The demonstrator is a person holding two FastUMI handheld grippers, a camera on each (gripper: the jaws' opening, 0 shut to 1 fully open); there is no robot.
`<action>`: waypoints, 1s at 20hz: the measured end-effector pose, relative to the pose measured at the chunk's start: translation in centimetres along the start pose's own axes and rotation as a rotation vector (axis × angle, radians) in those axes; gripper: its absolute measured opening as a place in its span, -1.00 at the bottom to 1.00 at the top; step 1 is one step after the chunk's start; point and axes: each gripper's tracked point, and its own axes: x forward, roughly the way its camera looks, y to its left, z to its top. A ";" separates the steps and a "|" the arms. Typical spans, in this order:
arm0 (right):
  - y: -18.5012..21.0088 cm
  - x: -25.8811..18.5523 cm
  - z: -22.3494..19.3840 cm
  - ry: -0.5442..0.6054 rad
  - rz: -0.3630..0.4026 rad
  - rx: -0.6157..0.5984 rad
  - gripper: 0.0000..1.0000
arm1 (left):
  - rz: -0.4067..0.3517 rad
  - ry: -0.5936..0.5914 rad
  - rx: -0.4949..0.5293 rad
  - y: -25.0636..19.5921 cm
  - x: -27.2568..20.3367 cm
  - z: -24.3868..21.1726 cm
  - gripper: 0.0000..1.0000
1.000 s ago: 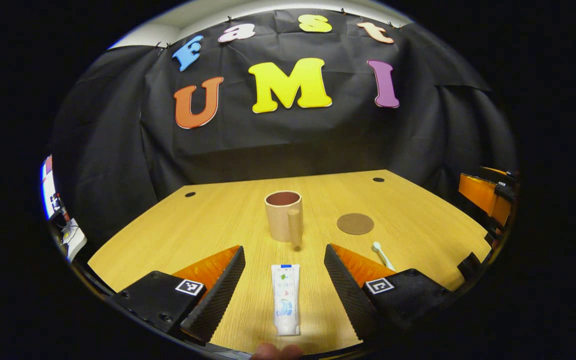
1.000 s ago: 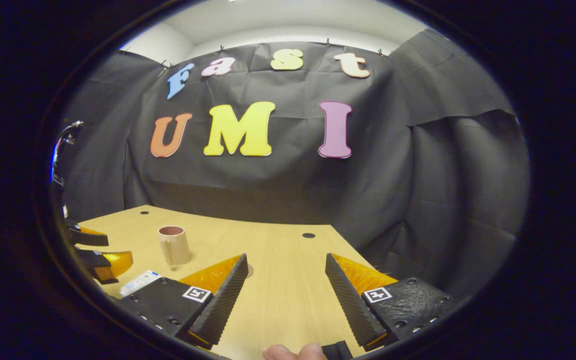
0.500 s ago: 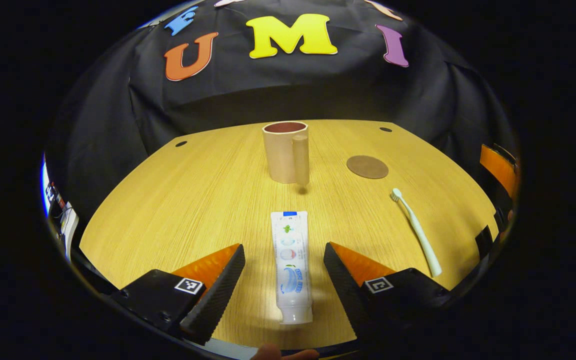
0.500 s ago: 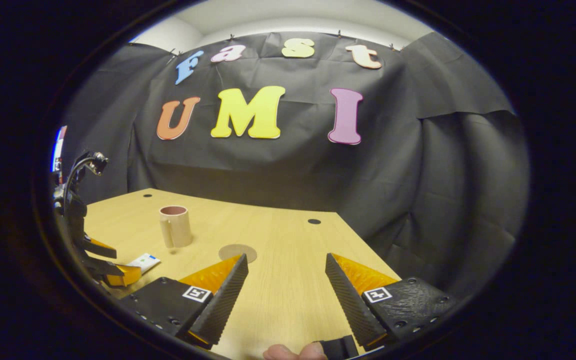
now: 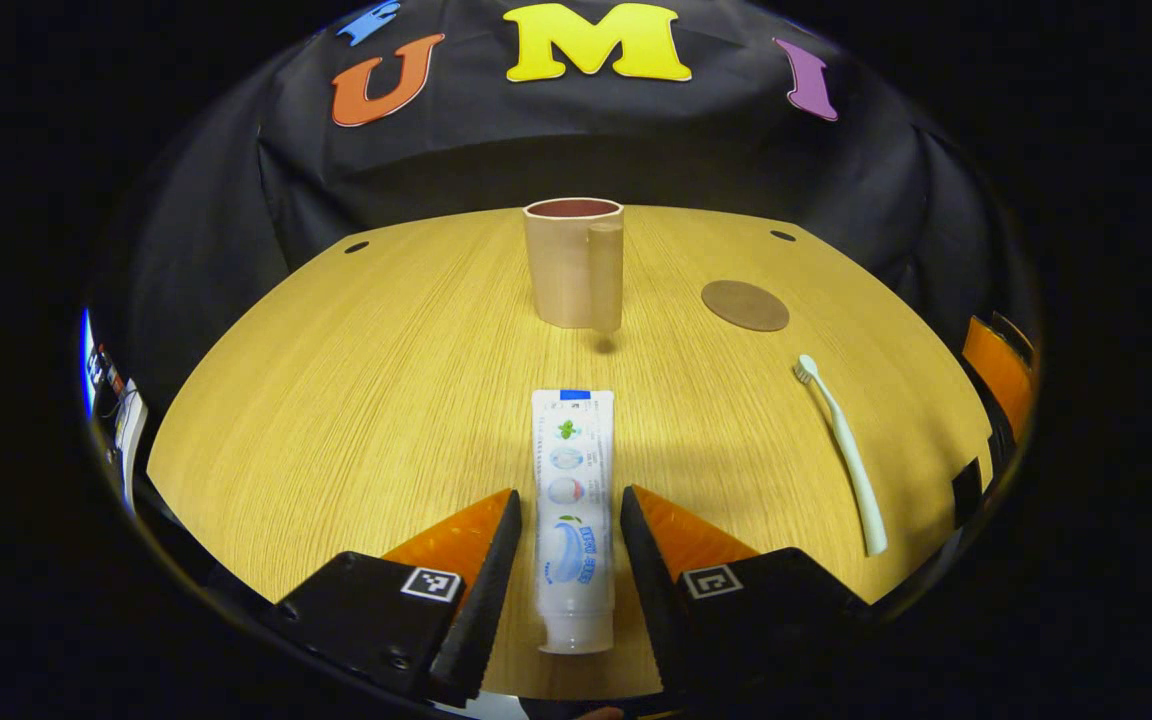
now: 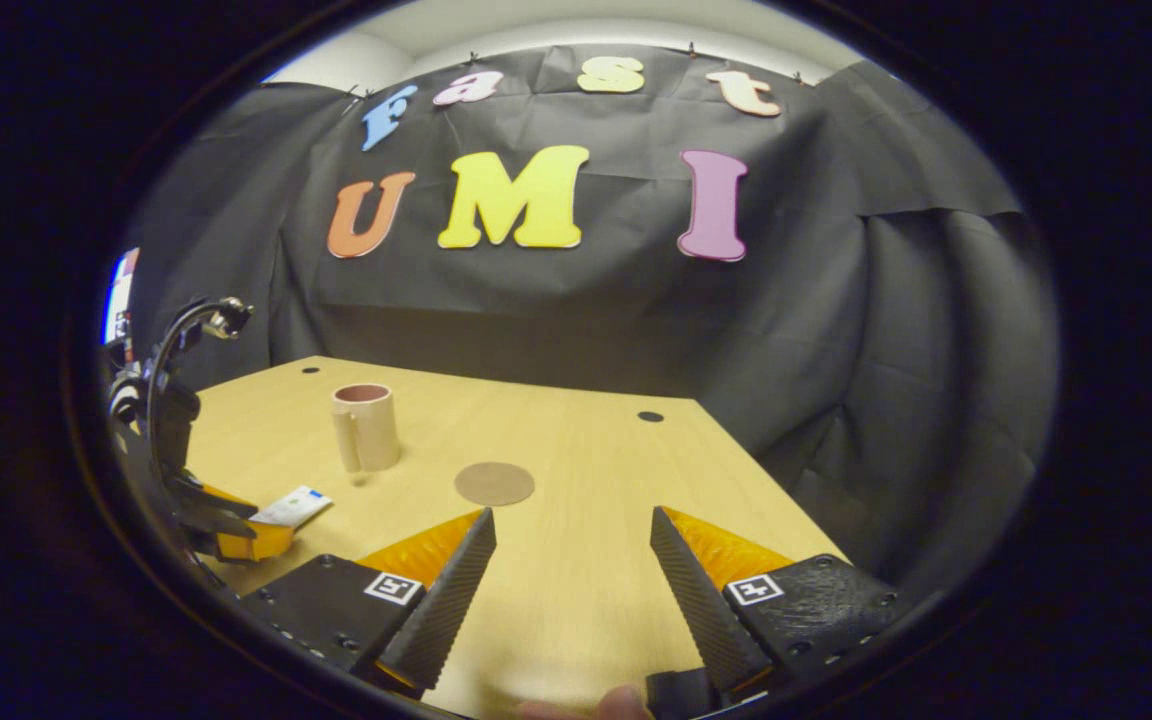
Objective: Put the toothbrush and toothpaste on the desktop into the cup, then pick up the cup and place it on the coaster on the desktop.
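White toothpaste [image 5: 572, 520] lies between the left hand-held gripper's [image 5: 566, 530] narrowed fingers, contact unclear, while the right hand-held gripper [image 6: 571, 560] gapes wide above the worktop [image 6: 576, 470].

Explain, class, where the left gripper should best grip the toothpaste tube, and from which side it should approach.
Grip the toothpaste tube across its narrow width, low on its body just above the cap, coming down from above. It lies flat on the desktop pointing at the cup, and the left gripper already straddles it there, fingers either side.
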 end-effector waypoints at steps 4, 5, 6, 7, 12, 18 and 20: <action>1.7 0.5 -1.5 0.060 0.047 -0.011 0.89 | 0.014 -0.005 -0.029 0.0 0.1 0.1 -0.07; 2.4 0.5 -1.9 0.076 0.071 -0.017 0.89 | 0.015 -0.009 -0.033 -0.1 0.0 0.3 -0.12; 2.8 0.6 -2.2 0.089 0.085 -0.016 0.89 | 0.008 -0.012 -0.028 -0.2 0.1 0.2 -0.14; 3.0 0.7 -2.7 0.104 0.093 -0.013 0.89 | 0.001 -0.015 -0.042 -0.3 -0.1 0.2 -0.16; 4.3 1.1 -3.6 0.156 0.111 -0.004 0.89 | -0.027 -0.067 -0.083 -0.4 -1.7 1.5 -0.22; 6.2 2.7 -4.3 0.214 0.104 0.016 0.89 | -0.038 -0.184 -0.097 -0.1 -4.5 5.5 -0.14; 6.7 3.6 -4.5 0.236 0.086 0.023 0.89 | -0.037 -0.218 -0.085 -0.2 -5.0 6.4 -0.22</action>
